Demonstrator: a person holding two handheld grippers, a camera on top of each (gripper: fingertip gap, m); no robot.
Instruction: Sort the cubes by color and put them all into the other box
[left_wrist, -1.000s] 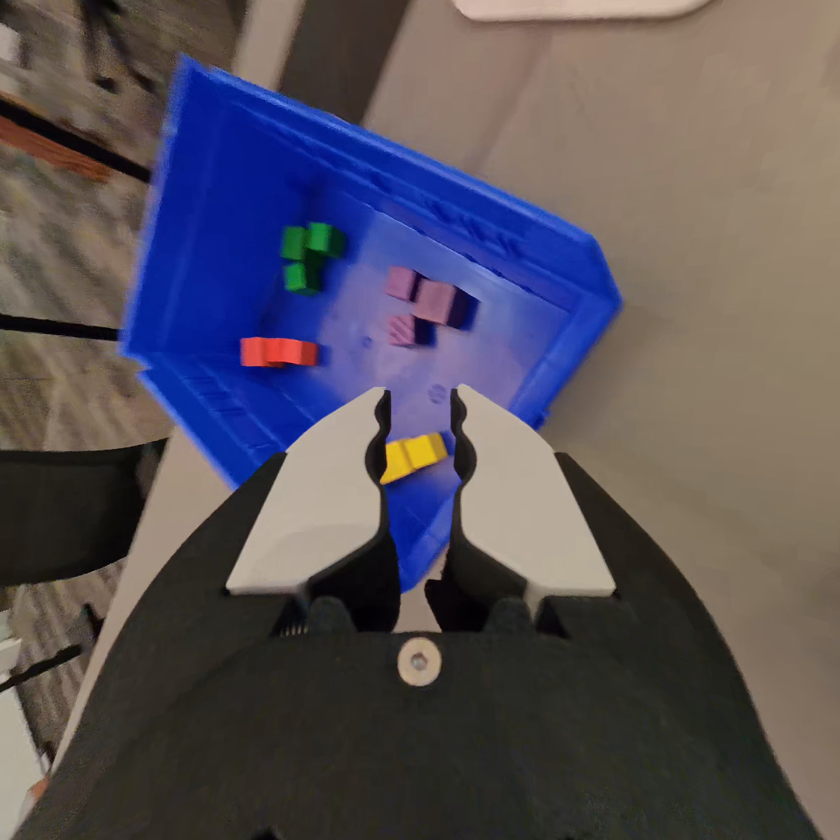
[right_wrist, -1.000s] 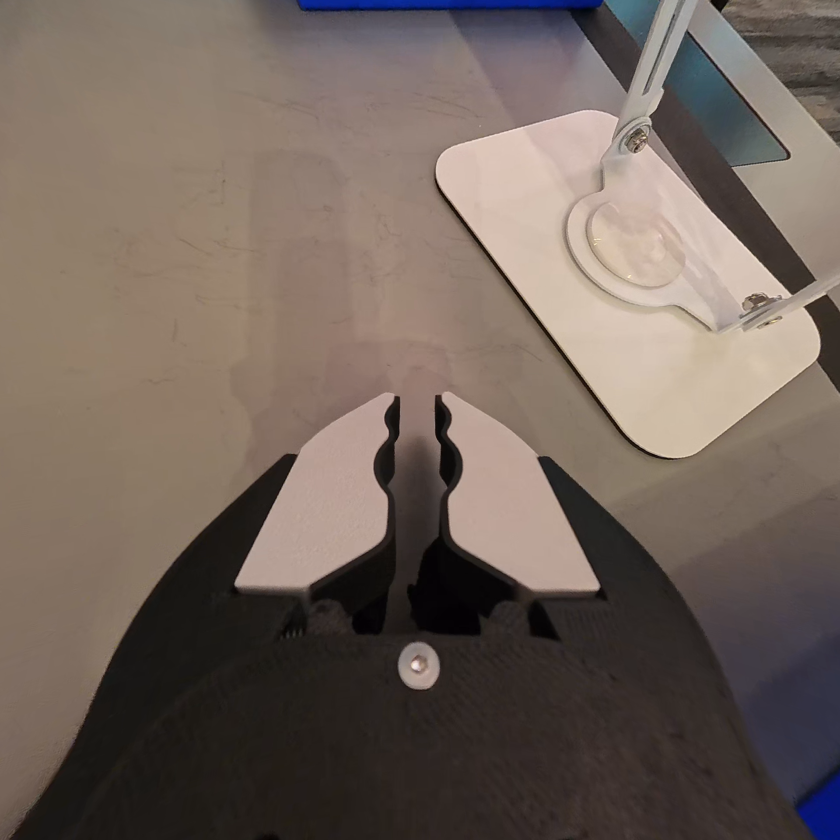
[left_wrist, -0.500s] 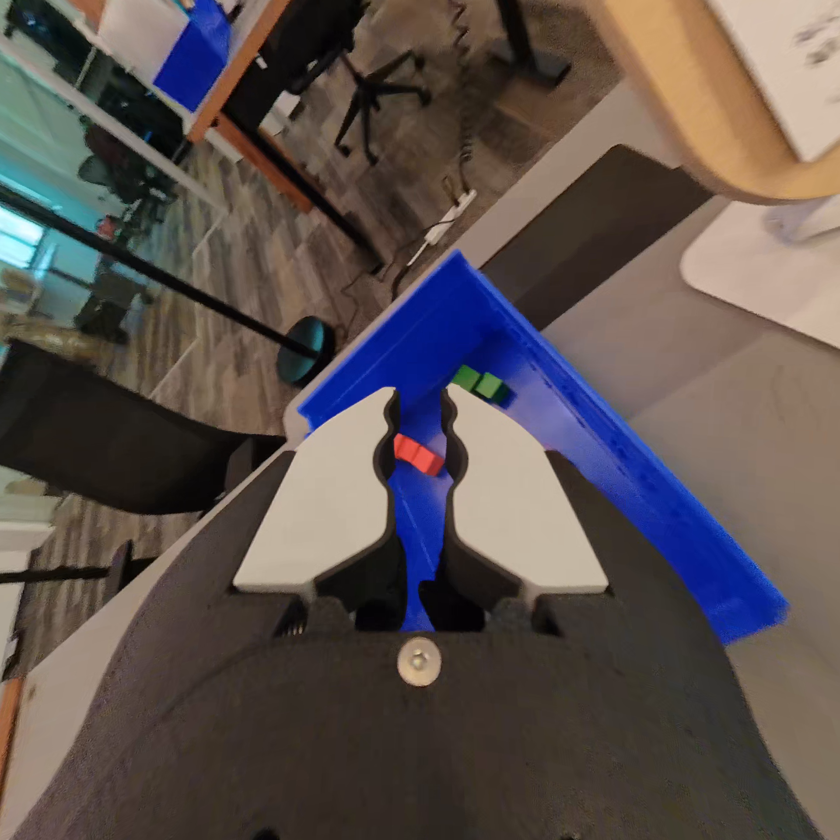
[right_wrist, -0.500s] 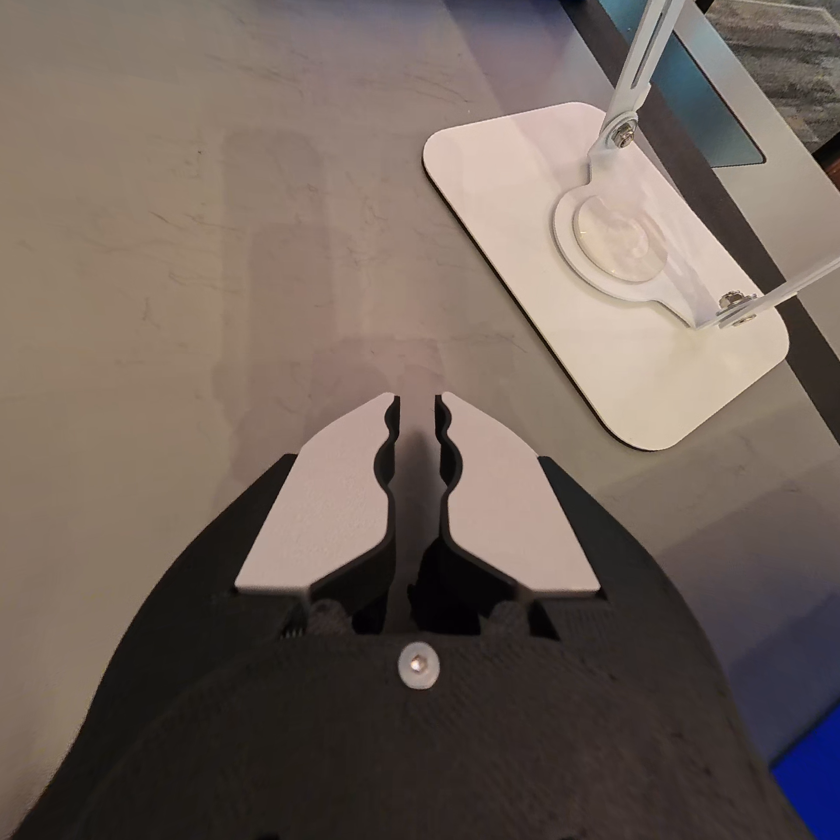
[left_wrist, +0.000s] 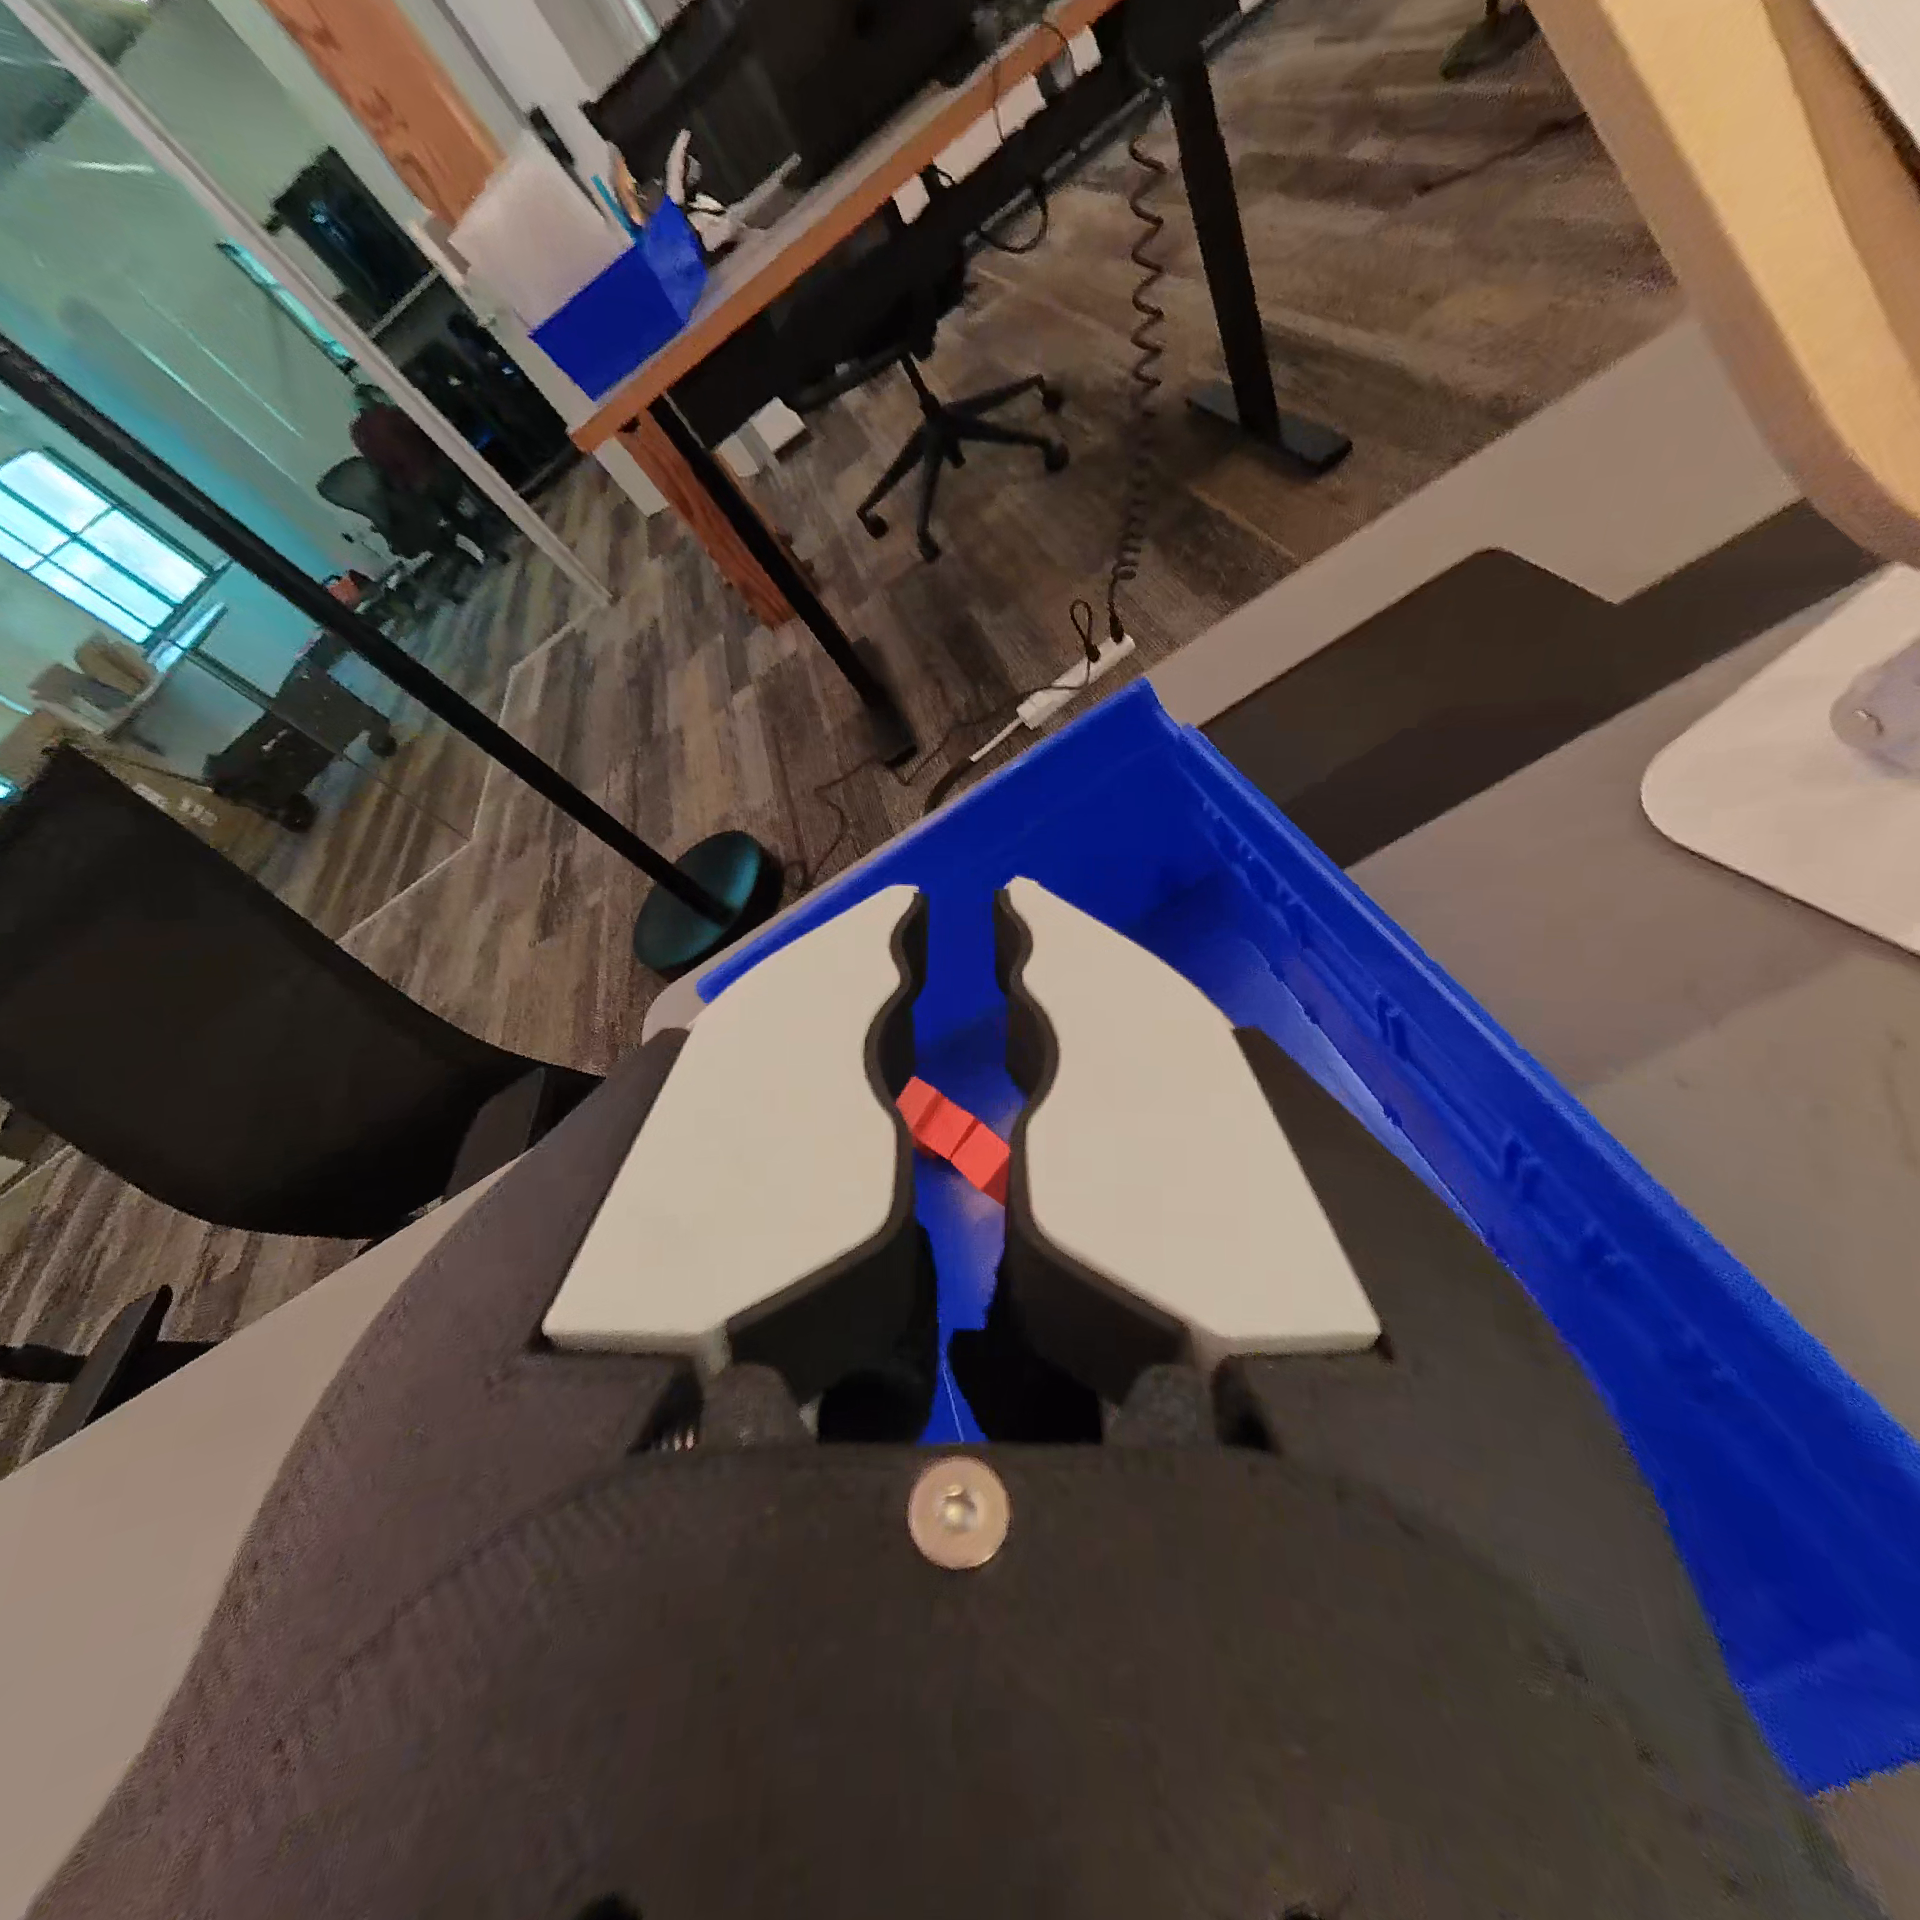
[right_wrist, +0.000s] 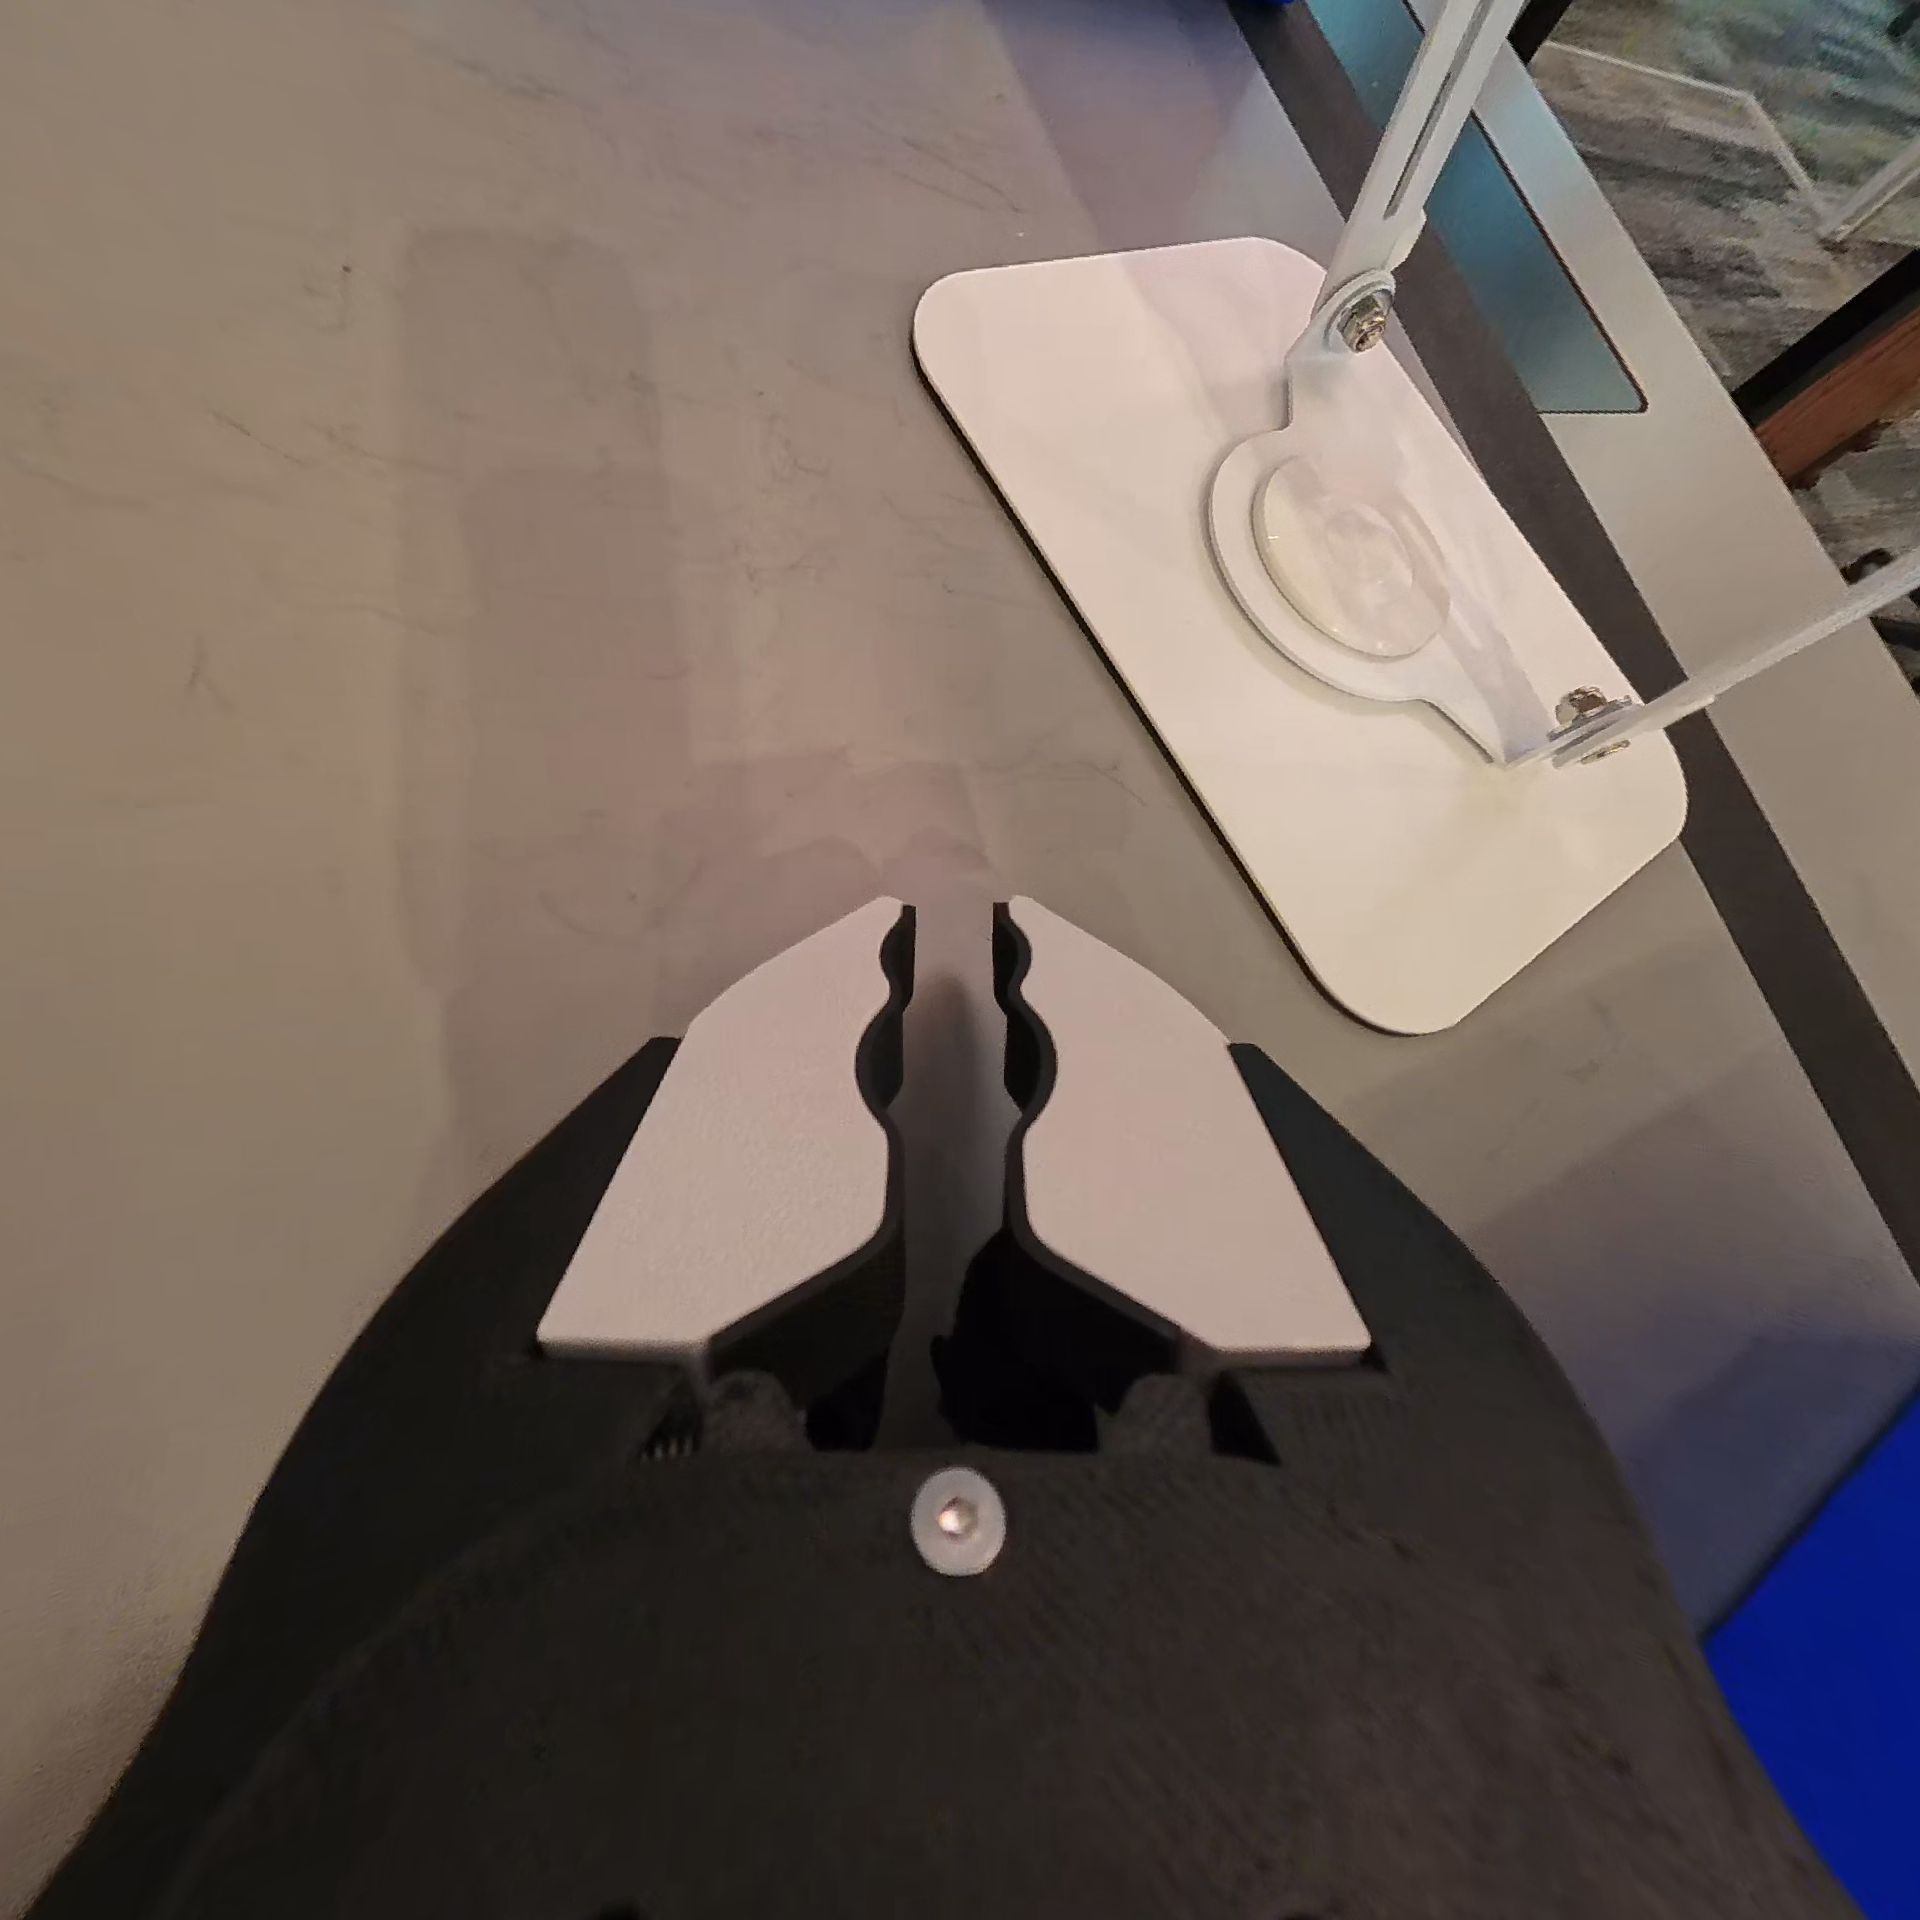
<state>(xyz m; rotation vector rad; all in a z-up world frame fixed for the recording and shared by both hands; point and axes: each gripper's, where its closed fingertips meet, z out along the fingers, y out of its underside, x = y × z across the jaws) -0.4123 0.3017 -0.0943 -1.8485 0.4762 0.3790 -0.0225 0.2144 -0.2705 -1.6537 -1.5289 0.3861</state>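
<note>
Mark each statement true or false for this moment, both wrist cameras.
1. Red cubes show in the gap of the left tongs. True.
2. The right tongs hold a yellow cube. False: only bare grey table shows between them.
3. The box in the left view is blue. True.
4. A white stand base lies on the table right of the right tongs. True.
5. Green cubes show in the left view. False: only red ones.

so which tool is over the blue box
The left tool: red cubes and the blue box show between its fingers. The right tool has only grey table between its fingers.
</note>
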